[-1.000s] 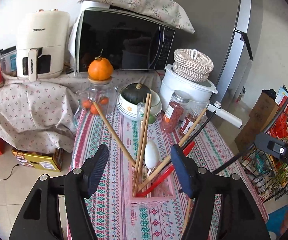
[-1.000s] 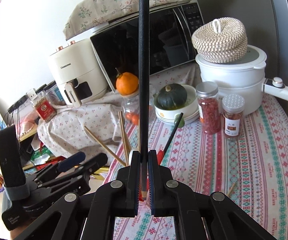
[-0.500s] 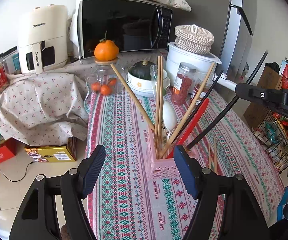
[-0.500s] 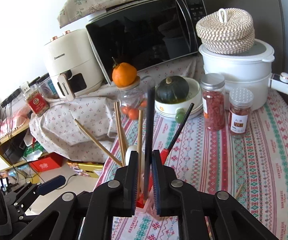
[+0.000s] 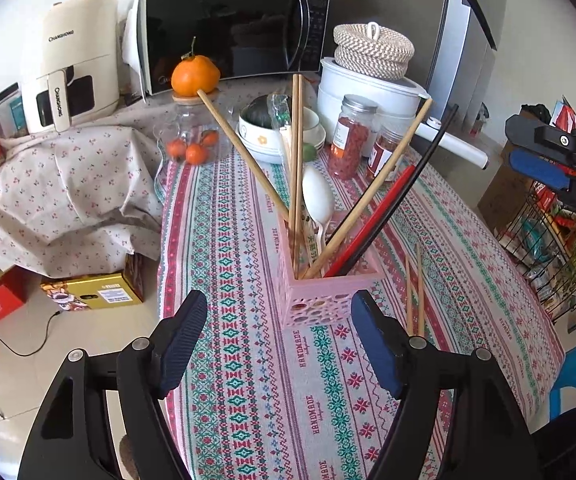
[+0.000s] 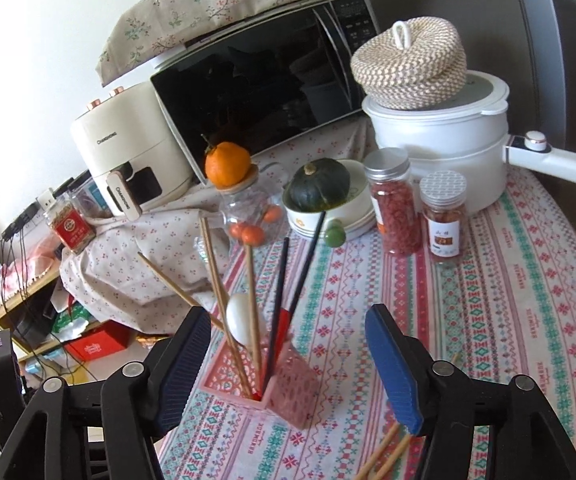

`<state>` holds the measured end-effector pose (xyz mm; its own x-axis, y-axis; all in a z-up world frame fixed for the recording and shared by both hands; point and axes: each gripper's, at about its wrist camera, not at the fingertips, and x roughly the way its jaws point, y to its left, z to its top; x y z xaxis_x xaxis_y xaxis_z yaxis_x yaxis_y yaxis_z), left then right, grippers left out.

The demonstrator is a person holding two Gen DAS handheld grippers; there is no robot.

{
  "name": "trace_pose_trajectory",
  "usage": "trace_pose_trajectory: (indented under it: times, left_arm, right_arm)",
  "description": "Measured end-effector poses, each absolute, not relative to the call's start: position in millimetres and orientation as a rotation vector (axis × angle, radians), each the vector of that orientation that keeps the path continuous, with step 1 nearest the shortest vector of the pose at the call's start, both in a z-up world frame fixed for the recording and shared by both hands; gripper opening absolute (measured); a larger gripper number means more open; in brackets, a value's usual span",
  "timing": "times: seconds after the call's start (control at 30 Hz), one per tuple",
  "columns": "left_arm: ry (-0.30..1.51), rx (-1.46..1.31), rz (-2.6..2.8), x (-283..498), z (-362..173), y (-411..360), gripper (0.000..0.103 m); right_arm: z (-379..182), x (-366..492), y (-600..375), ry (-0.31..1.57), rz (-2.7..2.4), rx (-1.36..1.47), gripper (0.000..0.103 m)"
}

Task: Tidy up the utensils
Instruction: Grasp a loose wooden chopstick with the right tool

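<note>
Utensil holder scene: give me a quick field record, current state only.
holder: pink utensil holder, upright on the patterned tablecloth
contents: wooden chopsticks, white spoon, red-and-black chopsticks
loose: wooden chopstick pair flat on the cloth, right of the holder
left gripper: open, empty
right gripper: open, empty, above the holder
remaining: loose pair not yet in holder

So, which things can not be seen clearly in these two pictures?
- Lower ends of the chopsticks and spoon: hidden inside the pink holder, both views.
- Loose wooden chopsticks on the tablecloth: near ends hidden behind the left gripper; in the right wrist view, cut off by the bottom edge.
- Jar label: print too small.
- Right gripper: its surroundings are slightly blurred.
</note>
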<state>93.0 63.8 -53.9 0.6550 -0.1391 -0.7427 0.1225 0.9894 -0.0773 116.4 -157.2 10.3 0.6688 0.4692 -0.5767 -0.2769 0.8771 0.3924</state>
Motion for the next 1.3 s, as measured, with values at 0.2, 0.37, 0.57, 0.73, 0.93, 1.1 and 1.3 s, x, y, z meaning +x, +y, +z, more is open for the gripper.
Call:
trace_pose_trajectory:
  times: [0.2, 0.37, 0.57, 0.73, 0.93, 1.1, 1.3]
  left_arm:
    - [0.947, -0.015, -0.168, 96, -72, 54, 0.079]
    - [1.021, 0.020, -0.150, 101, -90, 46, 0.088]
    - [1.045, 0.034, -0.159, 103, -98, 41, 0.100]
    - [1.066, 0.046, -0.160, 104, -106, 39, 0.103]
    - [1.073, 0.072, -0.167, 103, -110, 36, 0.103]
    - [1.068, 0.078, -0.177, 103, -109, 32, 0.103]
    - [1.068, 0.115, -0.202, 100, -111, 20, 0.103]
  right_arm:
    - [-21, 123, -178, 0.833, 0.303, 0.202, 0.084]
    - [-68, 134, -189, 1.002, 0.222, 0.139, 0.085]
    - [-112, 143, -201, 1.140, 0.160, 0.103, 0.085]
    - [-136, 153, -202, 1.209, 0.132, 0.111, 0.085]
    - [-157, 166, -193, 1.259, 0.108, 0.094, 0.085]
    - [-170, 175, -183, 1.285, 0.081, 0.079, 0.085]
    - [-179, 180, -173, 1.306, 0.069, 0.047, 0.085]
